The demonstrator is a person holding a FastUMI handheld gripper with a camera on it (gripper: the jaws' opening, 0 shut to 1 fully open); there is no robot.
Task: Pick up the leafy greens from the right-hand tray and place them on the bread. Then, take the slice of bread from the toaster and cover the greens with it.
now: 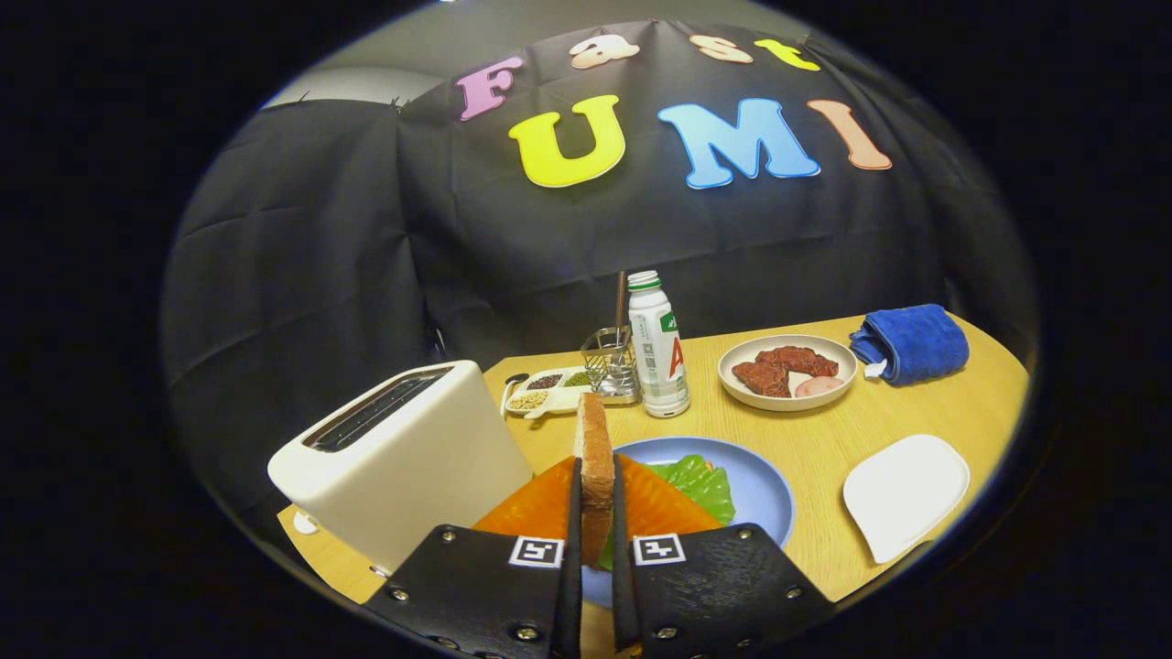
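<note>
A slice of bread (595,458) stands on edge between my fingers, and my gripper (596,508) is shut on it. It hangs above the blue plate (765,490), just ahead of the fingers. On that plate lie the leafy greens (700,483); the bread under them is hidden by my fingers and the greens. To the left of the fingers stands the white toaster (403,458), its slots dark. The white tray (906,494) lies to the right of the plate, with nothing on it.
Beyond the plate stand a bottle (659,346), a wire holder (612,364) and a divided dish of beans (548,392). A plate of meat (787,371) and a blue towel (911,343) lie at the back right. The black cloth wall closes the table's far side.
</note>
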